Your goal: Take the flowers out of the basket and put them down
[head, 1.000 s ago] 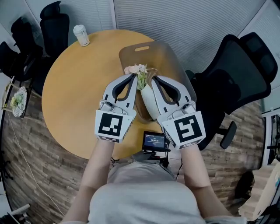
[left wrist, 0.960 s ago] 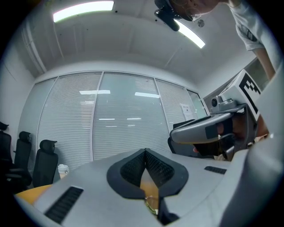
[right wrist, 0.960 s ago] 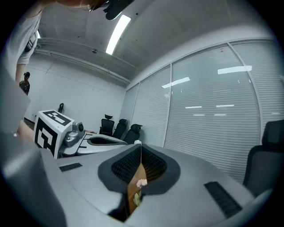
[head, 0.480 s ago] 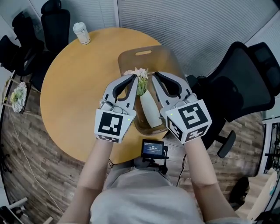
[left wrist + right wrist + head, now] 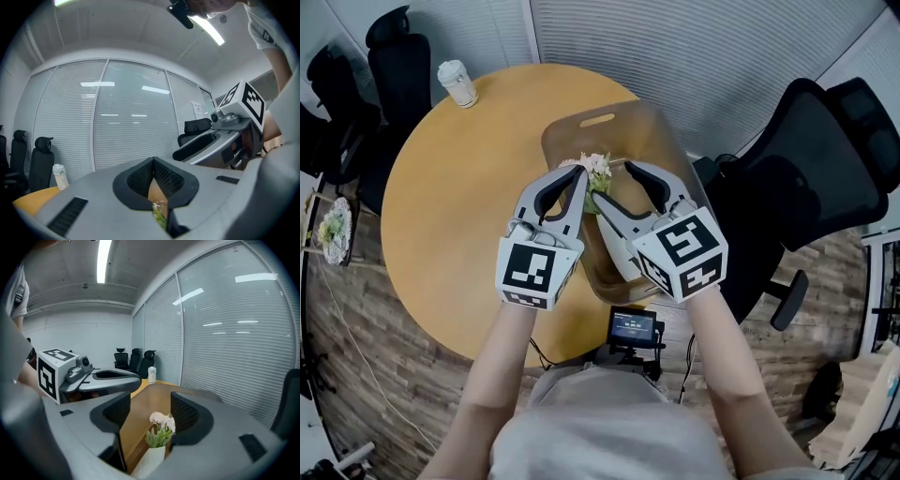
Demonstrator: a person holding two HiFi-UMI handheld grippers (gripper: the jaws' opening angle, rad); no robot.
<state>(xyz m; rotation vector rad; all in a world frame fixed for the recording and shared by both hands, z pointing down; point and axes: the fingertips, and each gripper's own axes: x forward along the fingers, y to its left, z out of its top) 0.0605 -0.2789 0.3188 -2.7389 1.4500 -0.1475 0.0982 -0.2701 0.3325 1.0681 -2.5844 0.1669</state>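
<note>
Sitting in the brown basket (image 5: 602, 120) on the round wooden surface (image 5: 450, 216), the flowers (image 5: 597, 167) are between the right gripper's (image 5: 611, 184) jaws, which have just been opening. The left gripper (image 5: 580, 174) is closed. Black chairs (image 5: 806, 159) and blinds (image 5: 694, 56) surround.

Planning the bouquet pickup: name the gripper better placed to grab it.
Right, probably. The right gripper, jaws just opened, straddles the bouquet lying in the brown tray without pressing it, so it need only close. The left gripper is shut, tips beside the blooms.
</note>
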